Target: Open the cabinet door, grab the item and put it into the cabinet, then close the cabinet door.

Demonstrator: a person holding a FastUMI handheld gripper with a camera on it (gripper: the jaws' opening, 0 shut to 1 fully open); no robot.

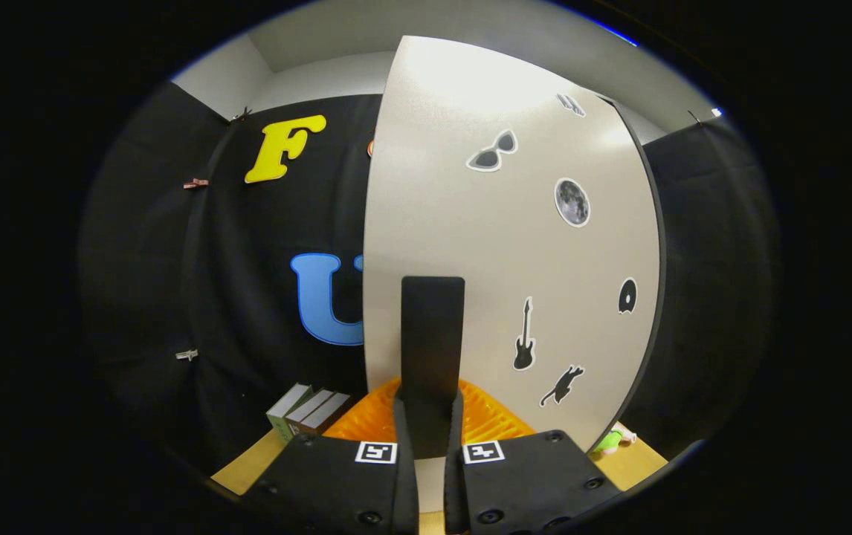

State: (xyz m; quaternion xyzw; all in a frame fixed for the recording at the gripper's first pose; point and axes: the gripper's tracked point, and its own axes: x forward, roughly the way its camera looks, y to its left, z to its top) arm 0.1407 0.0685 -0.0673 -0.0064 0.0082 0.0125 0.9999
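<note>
While gripping the tall black flat handle [432, 349], the gripper [430, 423] is facing the pale sticker-dotted cabinet door [515, 245].
Both fingers are pinching the handle; an orange ribbed item [489, 420] is lying just beyond them.

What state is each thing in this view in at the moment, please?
Tongs: shut on the door handle.
Door handle: upright, clamped between both fingers.
Cabinet door: swung partly open.
Orange rack: lying beyond the fingers, partly hidden.
Books: lying beside the rack.
</note>
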